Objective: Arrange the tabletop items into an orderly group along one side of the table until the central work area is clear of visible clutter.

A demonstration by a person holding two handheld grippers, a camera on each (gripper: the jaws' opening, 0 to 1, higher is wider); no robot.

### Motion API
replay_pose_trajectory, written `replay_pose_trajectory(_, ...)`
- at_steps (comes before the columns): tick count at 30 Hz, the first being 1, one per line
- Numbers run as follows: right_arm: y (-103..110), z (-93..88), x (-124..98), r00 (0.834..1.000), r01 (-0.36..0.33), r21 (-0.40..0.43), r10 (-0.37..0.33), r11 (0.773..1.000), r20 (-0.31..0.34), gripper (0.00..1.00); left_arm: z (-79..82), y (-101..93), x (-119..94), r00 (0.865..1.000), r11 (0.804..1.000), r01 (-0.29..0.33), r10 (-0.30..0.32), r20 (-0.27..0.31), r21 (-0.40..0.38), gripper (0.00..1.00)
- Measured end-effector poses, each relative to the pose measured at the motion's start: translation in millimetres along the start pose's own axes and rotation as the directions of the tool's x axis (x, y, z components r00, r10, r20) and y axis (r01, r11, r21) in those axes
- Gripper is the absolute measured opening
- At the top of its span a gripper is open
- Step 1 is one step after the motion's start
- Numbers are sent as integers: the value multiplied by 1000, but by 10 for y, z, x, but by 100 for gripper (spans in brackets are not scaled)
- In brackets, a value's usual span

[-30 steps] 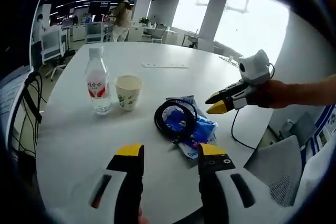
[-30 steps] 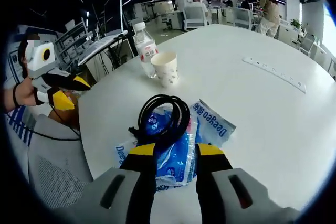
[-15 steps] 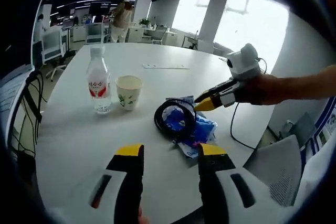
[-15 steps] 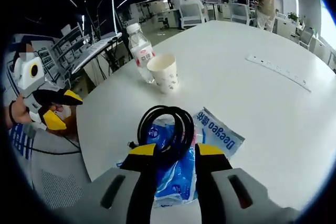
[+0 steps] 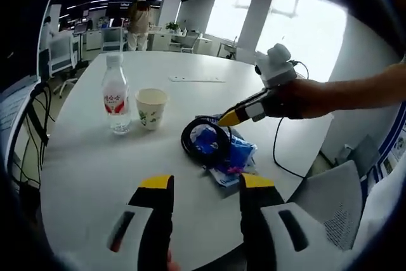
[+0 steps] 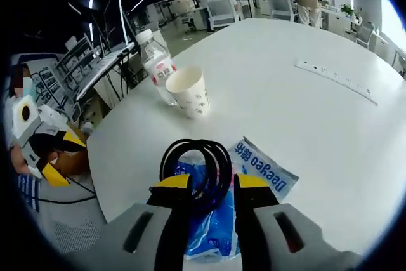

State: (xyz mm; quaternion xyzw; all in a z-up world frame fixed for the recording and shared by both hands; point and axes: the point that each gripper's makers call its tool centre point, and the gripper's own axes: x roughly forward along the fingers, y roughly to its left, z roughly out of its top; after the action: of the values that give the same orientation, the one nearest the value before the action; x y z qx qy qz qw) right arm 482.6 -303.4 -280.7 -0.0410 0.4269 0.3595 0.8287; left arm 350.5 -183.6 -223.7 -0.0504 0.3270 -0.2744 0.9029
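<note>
A black coiled cable (image 5: 204,141) lies on a blue wipes packet (image 5: 236,154) near the white table's (image 5: 89,169) front edge. Behind it to the left stand a water bottle (image 5: 114,96) and a paper cup (image 5: 150,107). My left gripper (image 5: 206,185) is open above bare table, short of the cable. My right gripper (image 5: 231,117) comes in from the right with its tip over the coil. In the right gripper view, my right gripper (image 6: 212,183) is open with the cable (image 6: 196,160) between its jaws, the packet (image 6: 265,168) underneath, and the cup (image 6: 189,91) and bottle (image 6: 155,65) beyond.
A white power strip (image 6: 336,80) lies at the table's far side. My left gripper (image 6: 54,157) shows open at the left, off the table edge. Grey chairs (image 5: 330,201) stand near the front edge. Office desks, chairs and people are in the background.
My right gripper has moved forward and down over the coiled cable, so the coil now lies between its jaws. The left gripper has stayed almost still.
</note>
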Motion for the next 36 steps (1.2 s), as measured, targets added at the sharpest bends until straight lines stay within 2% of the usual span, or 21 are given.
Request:
replay_pose_trajectory(7,-44,17,80,998,42,-40,-44,998,-50,23,-39,4,-19,1000,1000,3,-3,-9,2,40)
replay_pose_trajectory(13,-16,26,160,996,39,-84,-46,996,-80,23,-56,46,-39,1000,1000,-5,5,-7,-7,40)
replay_pose_trajectory(16,-74,4,187,990,72,-150,-89,986,-111,20,-52,62,-52,1000,1000,-8,8,-6,-10,40)
replay_pose_trajectory(19,-51,5,215,989,72,-187,-95,980,-116,19,-57,108,-68,1000,1000,-16,16,-2,-23,40)
replay_pose_trajectory(21,-81,-9,245,984,78,-243,-114,967,-137,18,-63,140,-77,1000,999,-23,23,-1,-27,40)
replay_pose_trajectory(24,-116,-28,329,979,71,-286,-121,956,-162,18,-67,164,-85,1000,999,-28,28,-1,-30,40)
replay_pose_trajectory(36,-102,-86,375,978,103,-261,-145,960,-148,16,-61,206,-98,999,998,-33,33,3,-45,40)
